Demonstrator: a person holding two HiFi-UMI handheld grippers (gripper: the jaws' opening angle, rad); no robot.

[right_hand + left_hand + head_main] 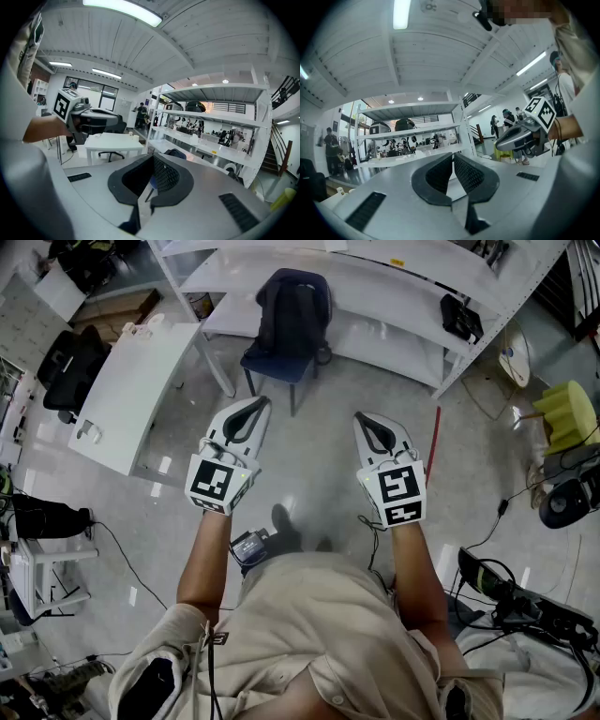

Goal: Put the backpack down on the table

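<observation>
Overhead first: backpack [292, 310] sits upright on a blue chair [277, 364] before the shelves [394, 277], well apart from the white table [141, 390] at left. Left gripper [255, 407] and right gripper [364, 420] are held side by side over the floor, short of the chair.
Left gripper view: jaws pressed together, nothing between them.
Right gripper view: jaws likewise closed and empty; table off to the left.

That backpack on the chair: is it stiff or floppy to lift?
Probably soft: the backpack rests against the chair back rather than standing alone. Lifted, it would likely sag and swing. Its weight cannot be judged.
</observation>
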